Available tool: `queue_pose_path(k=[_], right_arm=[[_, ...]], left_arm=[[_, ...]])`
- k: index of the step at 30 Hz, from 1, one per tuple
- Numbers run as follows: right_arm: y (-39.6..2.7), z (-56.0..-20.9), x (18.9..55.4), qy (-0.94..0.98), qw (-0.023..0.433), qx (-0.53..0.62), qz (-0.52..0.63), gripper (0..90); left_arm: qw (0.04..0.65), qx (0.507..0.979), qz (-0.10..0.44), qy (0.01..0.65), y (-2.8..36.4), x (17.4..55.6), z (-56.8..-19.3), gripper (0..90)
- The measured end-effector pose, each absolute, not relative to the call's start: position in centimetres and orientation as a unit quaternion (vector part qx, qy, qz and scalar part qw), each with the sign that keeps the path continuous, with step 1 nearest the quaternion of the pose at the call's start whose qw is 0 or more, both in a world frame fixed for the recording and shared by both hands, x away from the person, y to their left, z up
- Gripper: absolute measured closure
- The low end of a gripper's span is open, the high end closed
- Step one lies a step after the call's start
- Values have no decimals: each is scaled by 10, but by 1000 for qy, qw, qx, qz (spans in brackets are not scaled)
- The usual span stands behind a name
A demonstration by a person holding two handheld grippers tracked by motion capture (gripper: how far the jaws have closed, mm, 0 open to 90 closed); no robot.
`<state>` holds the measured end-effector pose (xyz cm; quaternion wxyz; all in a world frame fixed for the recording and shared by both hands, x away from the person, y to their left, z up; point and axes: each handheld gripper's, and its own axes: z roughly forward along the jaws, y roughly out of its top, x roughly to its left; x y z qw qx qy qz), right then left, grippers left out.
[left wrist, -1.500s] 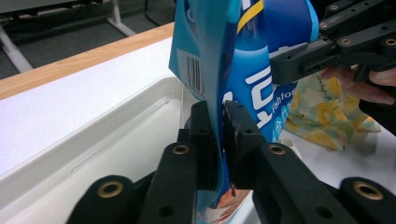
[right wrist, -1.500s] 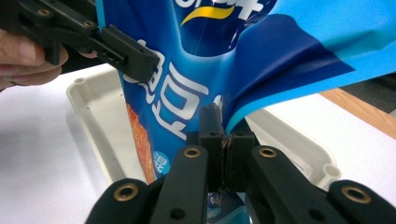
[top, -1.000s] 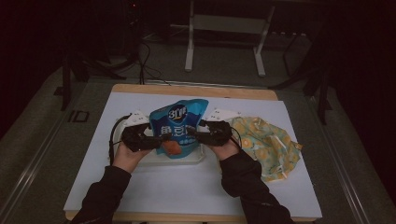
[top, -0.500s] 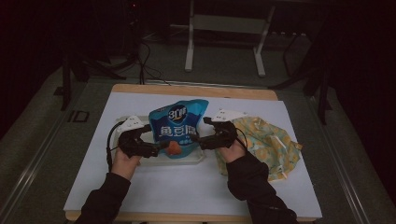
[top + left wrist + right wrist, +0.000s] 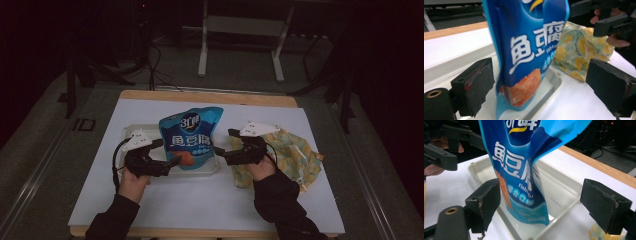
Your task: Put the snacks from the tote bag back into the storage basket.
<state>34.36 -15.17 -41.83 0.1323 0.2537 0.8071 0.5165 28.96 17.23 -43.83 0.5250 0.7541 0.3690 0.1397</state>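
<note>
A blue snack pouch (image 5: pixel 190 137) with white lettering stands upright in a shallow white tray (image 5: pixel 131 131). My left gripper (image 5: pixel 169 152) sits at the pouch's left side and my right gripper (image 5: pixel 226 141) at its right. Both point inward at it. In the left gripper view, the pouch (image 5: pixel 524 57) rises between the wide-apart pads (image 5: pixel 472 87) without touching them. The right gripper view shows the same: the pouch (image 5: pixel 521 177) stands free between the pads (image 5: pixel 485 202). Both grippers' jaws have just been opening and hold nothing.
A crumpled cloth bag (image 5: pixel 290 155) with a lemon print lies right of the tray, under my right hand. A white mat (image 5: pixel 200 200) covers the wooden table. Dark floor, cables and a metal stand lie beyond the far edge.
Both grippers have let go of the pouch's sides and drawn outward, left one leftward, right one rightward. The pouch stays standing in the tray.
</note>
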Motion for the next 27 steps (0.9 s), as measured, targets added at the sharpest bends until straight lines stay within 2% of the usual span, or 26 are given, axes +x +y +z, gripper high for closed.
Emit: queue_pose_path(k=[10, 27], right_arm=[[-177, -418, 327, 800, 145, 254, 523, 163], [-212, -429, 296, 799, 159, 248, 525, 163]], left_arm=[[523, 756, 143, 366, 171, 270, -450, 78], [538, 762, 112, 342, 156, 238, -465, 78]])
